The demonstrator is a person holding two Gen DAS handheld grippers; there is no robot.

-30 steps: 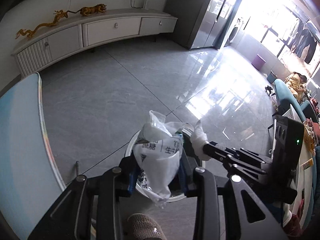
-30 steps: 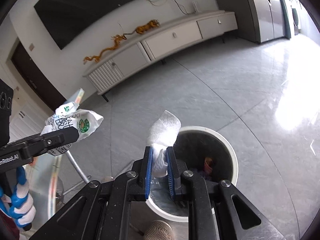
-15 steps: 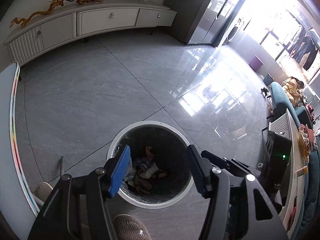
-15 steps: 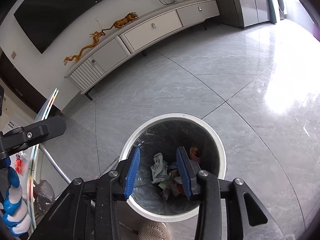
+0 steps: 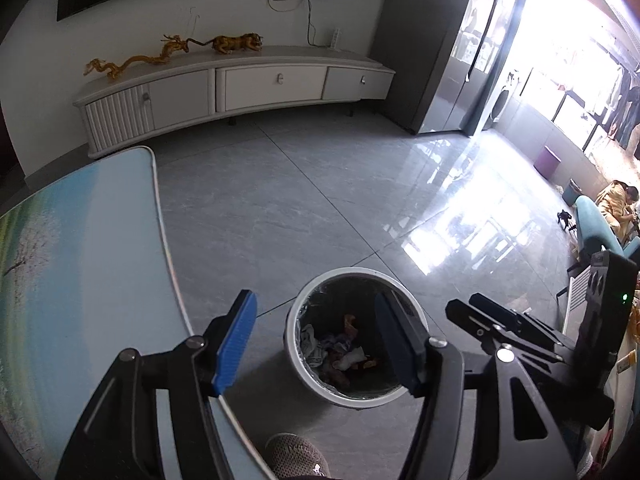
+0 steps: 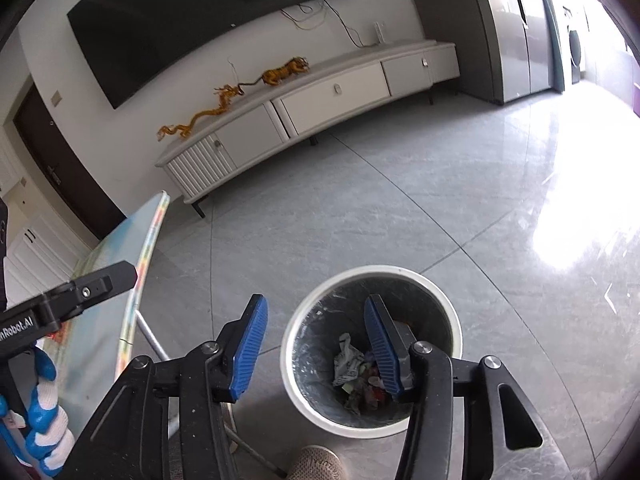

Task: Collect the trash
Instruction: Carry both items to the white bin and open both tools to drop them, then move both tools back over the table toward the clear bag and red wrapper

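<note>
A round white trash bin (image 5: pixel 294 346) with a dark liner stands on the grey floor; it also shows in the right wrist view (image 6: pixel 454 334). Crumpled wrappers and paper (image 5: pixel 340 354) lie in its bottom, seen too in the right wrist view (image 6: pixel 350 366). My left gripper (image 5: pixel 316 338) is open and empty above the bin's left side. My right gripper (image 6: pixel 316 346) is open and empty above the bin's left rim. The right gripper also shows at the right of the left wrist view (image 5: pixel 516 332). The left gripper's finger (image 6: pixel 100 282) shows at the left of the right wrist view.
A table with a blue-green printed top (image 5: pixel 80 264) stands left of the bin; its edge and metal leg (image 6: pixel 150 334) show in the right wrist view. A white TV cabinet (image 5: pixel 240 92) lines the far wall. My shoe (image 5: pixel 298 456) is by the bin. A sofa (image 5: pixel 596 232) is far right.
Both grippers opened and dropped their trash, a plastic wrapper and a white tissue, into the bin. Both then pulled up and back, and the table has come back into view.
</note>
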